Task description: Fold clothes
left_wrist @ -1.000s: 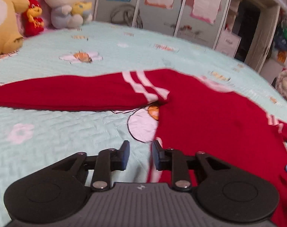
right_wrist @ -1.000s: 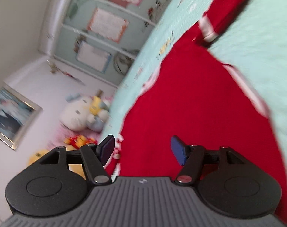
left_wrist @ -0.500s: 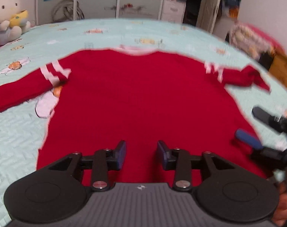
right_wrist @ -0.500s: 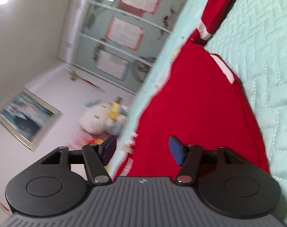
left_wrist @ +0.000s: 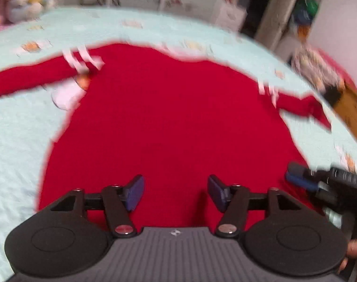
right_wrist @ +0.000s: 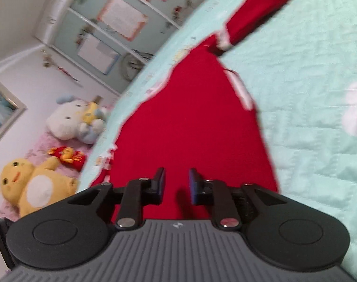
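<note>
1. Sweater (left_wrist: pixel 169 117), red with white stripes at each shoulder, lies spread flat on a pale green quilt (left_wrist: pixel 18 129), both sleeves out to the sides.
2. The left wrist view takes in the whole garment: left sleeve (left_wrist: pixel 30 77) stretched long, right sleeve (left_wrist: pixel 303 108) short and crumpled at its end. The right wrist view shows only the body (right_wrist: pixel 192 122) and one sleeve (right_wrist: pixel 256 16) running off the top edge.
3. Only the left wrist view shows the other tool: the right gripper (left_wrist: pixel 300 176) comes in from the right edge, beside the sweater's lower right corner, with fingers of the person's hand (left_wrist: pixel 354 251) below it.
4. Only the right wrist view shows all three plush toys clearly: a white one (right_wrist: pixel 72 119), a yellow one (right_wrist: pixel 35 188), and a small red one (right_wrist: pixel 68 156) between them, beyond the quilt's edge.
5. The left gripper (left_wrist: pixel 176 192) hangs over the sweater's lower middle, jaws spread wide with nothing between them.
6. In its own view the right gripper (right_wrist: pixel 177 183) sits over red cloth near the hem, jaws drawn close but with a gap, gripping nothing; whether the pads touch the cloth cannot be told.
7. Count: one sweater, two sleeves, two grippers, three toys.
</note>
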`<state>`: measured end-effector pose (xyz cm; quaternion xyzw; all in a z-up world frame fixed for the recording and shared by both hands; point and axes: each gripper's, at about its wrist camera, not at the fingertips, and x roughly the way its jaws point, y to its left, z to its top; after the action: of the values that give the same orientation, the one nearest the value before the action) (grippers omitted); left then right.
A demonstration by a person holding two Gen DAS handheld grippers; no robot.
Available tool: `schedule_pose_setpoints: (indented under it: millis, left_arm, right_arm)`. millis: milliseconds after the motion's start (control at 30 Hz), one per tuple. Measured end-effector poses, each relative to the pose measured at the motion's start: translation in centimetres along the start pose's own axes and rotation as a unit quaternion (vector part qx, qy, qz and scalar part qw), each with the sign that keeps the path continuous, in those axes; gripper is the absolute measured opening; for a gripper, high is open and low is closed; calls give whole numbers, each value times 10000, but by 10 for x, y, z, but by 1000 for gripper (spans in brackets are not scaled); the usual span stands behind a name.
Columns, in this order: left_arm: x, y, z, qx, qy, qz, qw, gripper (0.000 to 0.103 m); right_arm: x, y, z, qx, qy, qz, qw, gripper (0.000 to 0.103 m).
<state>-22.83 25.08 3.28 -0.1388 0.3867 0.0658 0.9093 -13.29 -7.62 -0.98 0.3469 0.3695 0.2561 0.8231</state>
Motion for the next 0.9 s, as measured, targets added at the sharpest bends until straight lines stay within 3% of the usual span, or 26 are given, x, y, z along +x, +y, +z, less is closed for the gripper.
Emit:
schedule_pose_setpoints:
  millis: [33, 100, 200, 267, 333, 400, 433, 533, 667, 733, 800, 900]
  left_arm:
    - [2, -4, -4, 141, -29, 106, 9998, 67]
    - [0, -11, -7, 314, -73, 257, 9992, 67]
    - [-7, -14, 1, 141, -20, 176, 9997, 63]
    - [-14, -15, 7, -68, -62, 2, 10000, 63]
    - [-11, -21, 7, 147, 25, -117, 9998, 66]
    - [1, -27, -4, 545, 292, 28, 9981, 71]
    - [0, -27, -7, 652, 227, 65, 9976, 71]
    - [-4, -28, 0, 532, 349, 87, 9979, 67]
    - [-13, -33, 5, 468, 100, -230, 9986, 68]
    - [-5, -32, 3, 509, 103, -125, 9986, 72]
    - [8, -32, 0, 478, 356, 88, 9982, 77]
    - [4, -46, 10, 539, 427, 152, 9975, 68]
  right_arm:
    - [-1, -2, 1, 26, 11, -25, 10000, 0]
    - [-7, -8, 5, 163, -45, -44, 9998, 0]
    - [-22, -13, 12, 165, -436, -29, 9989, 16]
    - [-23, -17, 14, 286, -468, 119, 9984, 27]
    - [-20, -24, 15, 469, -388, 190, 9980, 27]
    - [-17, -28, 17, 586, -351, 191, 9975, 26]
    - [-17, -30, 17, 645, -353, 215, 9971, 26]
    - [-21, -31, 20, 662, -437, 247, 9965, 27]
    - [-22, -32, 23, 707, -531, 326, 9955, 27]
    - [-19, -33, 24, 705, -498, 306, 9958, 27]
    - [-18, -34, 24, 687, -457, 281, 9962, 27]
    - [-17, -31, 24, 587, -487, 262, 9967, 27]
